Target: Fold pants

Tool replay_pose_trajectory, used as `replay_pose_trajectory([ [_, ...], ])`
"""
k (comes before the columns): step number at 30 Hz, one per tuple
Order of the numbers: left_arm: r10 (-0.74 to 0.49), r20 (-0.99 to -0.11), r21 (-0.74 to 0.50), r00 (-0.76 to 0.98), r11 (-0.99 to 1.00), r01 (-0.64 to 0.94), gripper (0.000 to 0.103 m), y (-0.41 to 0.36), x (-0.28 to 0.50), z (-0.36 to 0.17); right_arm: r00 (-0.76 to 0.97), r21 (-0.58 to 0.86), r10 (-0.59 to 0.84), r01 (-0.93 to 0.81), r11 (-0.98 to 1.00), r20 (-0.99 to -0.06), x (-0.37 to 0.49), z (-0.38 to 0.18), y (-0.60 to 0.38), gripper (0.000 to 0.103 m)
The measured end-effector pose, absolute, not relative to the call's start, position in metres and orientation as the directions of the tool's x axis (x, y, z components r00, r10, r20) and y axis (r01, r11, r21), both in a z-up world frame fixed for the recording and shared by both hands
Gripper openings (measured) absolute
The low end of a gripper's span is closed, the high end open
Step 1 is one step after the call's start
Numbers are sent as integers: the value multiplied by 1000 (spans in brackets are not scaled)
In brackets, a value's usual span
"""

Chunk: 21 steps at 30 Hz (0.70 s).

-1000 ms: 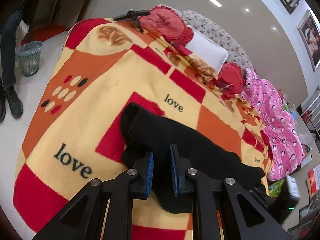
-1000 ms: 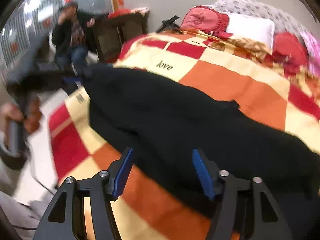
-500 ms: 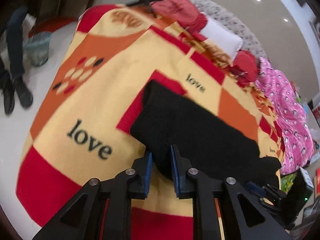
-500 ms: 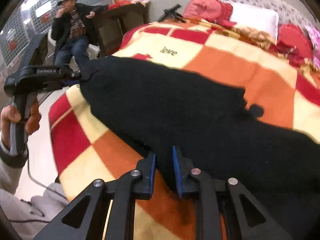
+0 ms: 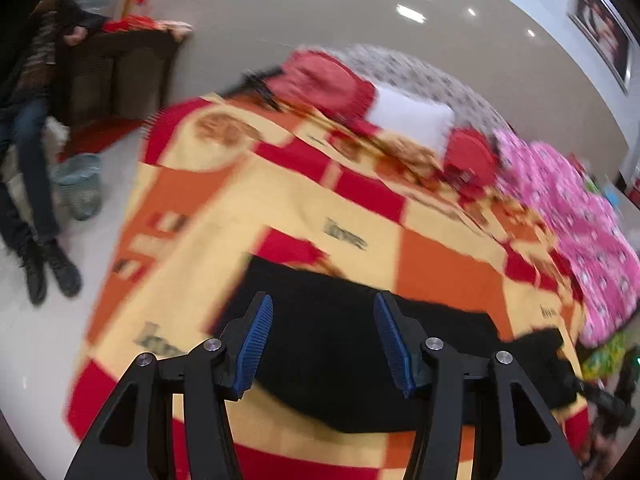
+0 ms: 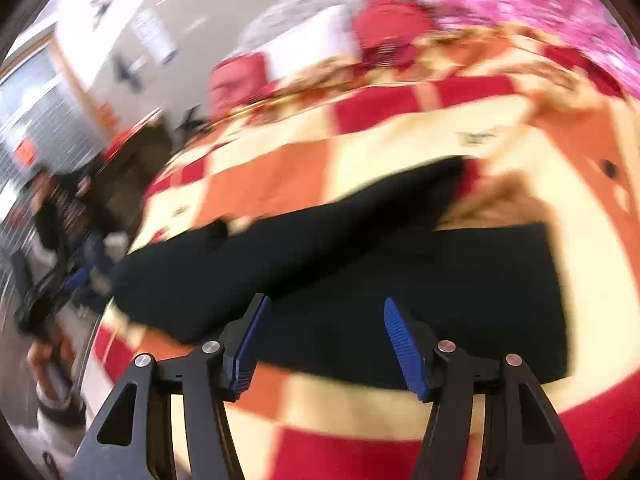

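Observation:
The black pants (image 5: 344, 344) lie flat on the red, orange and yellow blanket (image 5: 224, 208) on the bed, near its front edge. My left gripper (image 5: 324, 340) is open and empty, raised above the pants. In the right wrist view the pants (image 6: 360, 264) stretch across the blanket (image 6: 280, 172), with one part folded over. My right gripper (image 6: 328, 340) is open and empty above their near edge. Both views are blurred by motion.
Red and white pillows (image 5: 408, 120) lie at the head of the bed. A pink quilt (image 5: 580, 232) lies along the right side. A seated person (image 5: 28, 128) and a waste basket (image 5: 78, 184) are on the floor to the left.
Both grippers have opened and let go of the pants. Both have lifted back from the cloth, which now lies on the blanket.

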<state>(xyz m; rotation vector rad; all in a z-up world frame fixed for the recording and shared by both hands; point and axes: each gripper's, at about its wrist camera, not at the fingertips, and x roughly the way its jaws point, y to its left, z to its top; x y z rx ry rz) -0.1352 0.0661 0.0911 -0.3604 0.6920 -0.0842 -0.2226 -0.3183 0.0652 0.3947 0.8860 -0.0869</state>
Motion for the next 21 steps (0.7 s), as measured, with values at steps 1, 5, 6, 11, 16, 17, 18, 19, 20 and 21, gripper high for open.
replay_pose_trajectory([
  [1, -229, -624, -361, 747, 932, -16, 52, 58, -131, 87, 636, 284, 53, 268, 921, -770, -222, 63, -327, 61],
  [5, -270, -671, -339, 691, 940, 37, 52, 33, -111, 76, 666, 354, 57, 321, 879, -744, -205, 51, -359, 61],
  [6, -273, -682, -332, 678, 942, 45, 52, 30, -106, 75, 665, 355, 59, 319, 879, -745, -198, 48, -360, 60],
  [11, -290, -707, -332, 645, 941, 59, 52, 20, -90, 73, 654, 314, 34, 316, 896, -756, -164, 31, -360, 10],
  [16, -284, -693, -336, 662, 941, 51, 52, 23, -90, 83, 742, 393, 68, 272, 878, -666, -192, 74, -364, 9],
  [17, -286, -688, -339, 667, 939, 53, 52, 20, -90, 82, 761, 387, 61, 257, 886, -646, -201, 88, -361, 9],
  [18, -288, -681, -343, 673, 938, 54, 52, 20, -92, 84, 776, 371, 46, 248, 895, -630, -211, 101, -359, 9],
  [19, -290, -674, -346, 679, 936, 56, 52, 19, -97, 84, 787, 356, 28, 247, 901, -617, -221, 113, -357, 9],
  [20, -292, -671, -347, 682, 936, 59, 53, 18, -100, 84, 797, 344, 12, 247, 906, -603, -234, 125, -356, 9],
  [21, -294, -669, -347, 683, 936, 63, 53, 18, -101, 83, 806, 340, 2, 247, 907, -592, -247, 135, -357, 9],
])
